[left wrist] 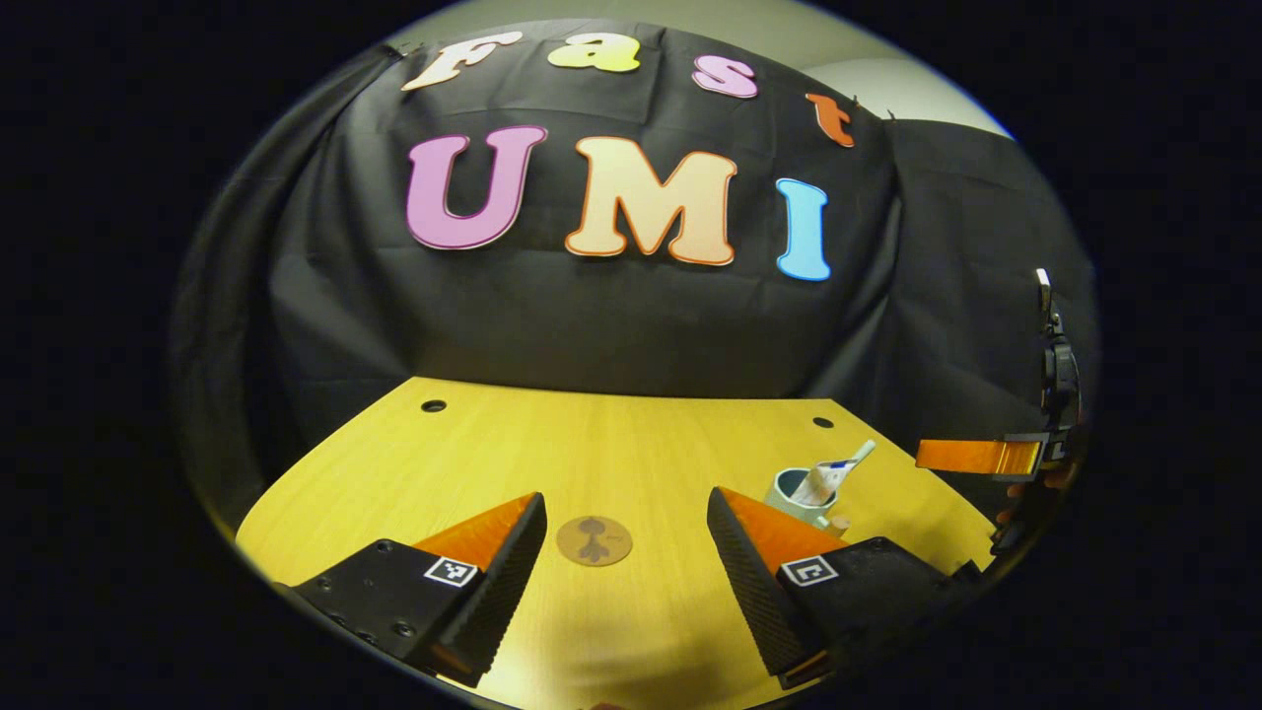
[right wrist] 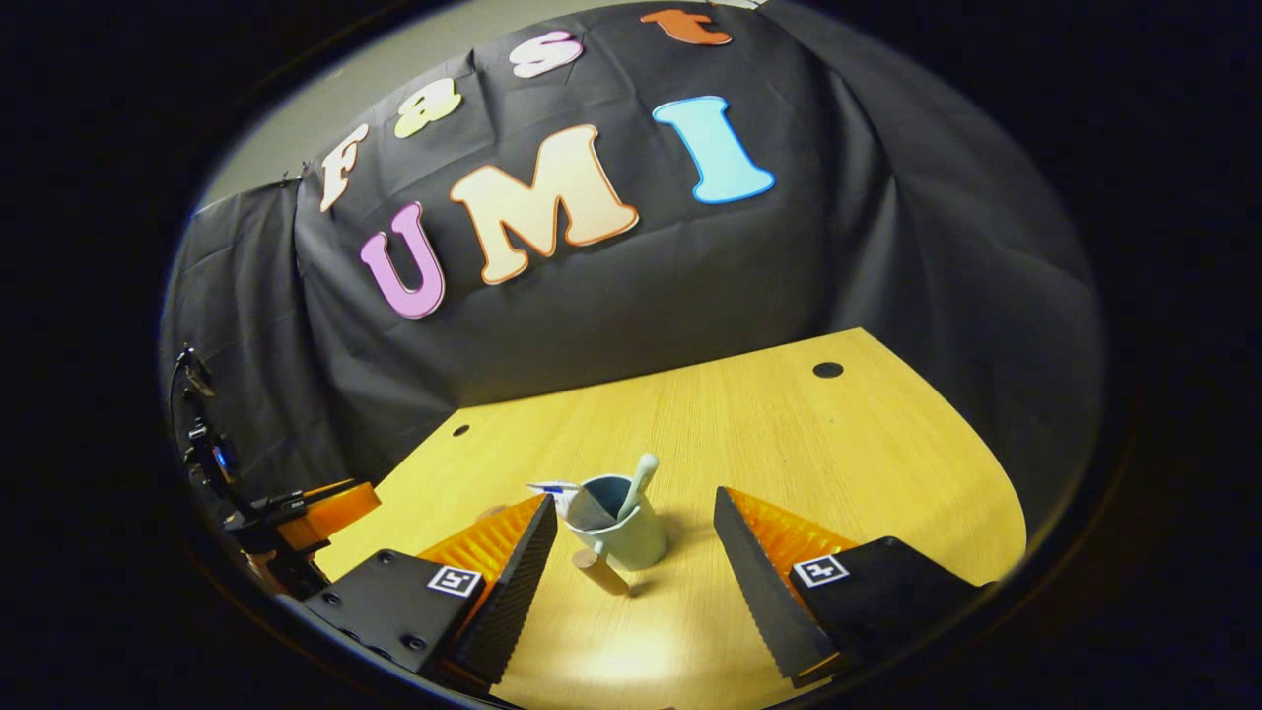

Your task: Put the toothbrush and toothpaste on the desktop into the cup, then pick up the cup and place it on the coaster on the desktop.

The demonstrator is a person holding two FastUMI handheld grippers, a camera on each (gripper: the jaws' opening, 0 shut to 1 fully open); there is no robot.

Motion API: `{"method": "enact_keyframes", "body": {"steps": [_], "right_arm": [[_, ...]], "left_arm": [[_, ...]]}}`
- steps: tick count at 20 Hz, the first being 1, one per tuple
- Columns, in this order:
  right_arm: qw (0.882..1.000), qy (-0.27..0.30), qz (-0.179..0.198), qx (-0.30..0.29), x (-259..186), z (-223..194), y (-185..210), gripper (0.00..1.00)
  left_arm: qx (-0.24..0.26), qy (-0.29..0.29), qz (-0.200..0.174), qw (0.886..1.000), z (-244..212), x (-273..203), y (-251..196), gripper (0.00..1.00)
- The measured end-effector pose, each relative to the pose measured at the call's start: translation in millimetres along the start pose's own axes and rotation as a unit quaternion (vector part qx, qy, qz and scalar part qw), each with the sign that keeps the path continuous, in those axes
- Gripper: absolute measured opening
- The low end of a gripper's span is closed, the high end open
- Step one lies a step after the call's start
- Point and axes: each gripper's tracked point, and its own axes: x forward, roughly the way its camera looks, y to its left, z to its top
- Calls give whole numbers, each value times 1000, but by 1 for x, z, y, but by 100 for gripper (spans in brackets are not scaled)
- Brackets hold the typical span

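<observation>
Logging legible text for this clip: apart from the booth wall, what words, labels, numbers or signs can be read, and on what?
No readable words.
Toothpaste tube in the cup: print too blurred to read.
Coaster: dark figure, no text.
Hand-held gripper bodies: square coded markers, patterns only, no letters.

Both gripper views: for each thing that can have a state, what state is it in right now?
Pale green cup with wooden peg handle: upright on the desktop, off the coaster.
White toothbrush: standing tilted in the cup.
White toothpaste tube: in the cup, leaning over the rim.
Round brown coaster: flat, bare.
Left gripper: open.
Right gripper: open, cup between its fingers, untouched.
</observation>
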Motion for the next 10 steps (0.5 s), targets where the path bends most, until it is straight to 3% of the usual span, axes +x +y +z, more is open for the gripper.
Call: {"method": "enact_keyframes", "body": {"steps": [5, 10], "right_arm": [[997, 77, -16, -11, 22, -26, 11, 99], [985, 156, -40, -70, 34, -47, 19, 99]], "left_arm": [[-9, 16, 45, 999, -18, -12, 52, 95], [-37, 46, 72, 996, -45, -6, 96, 96]]}}
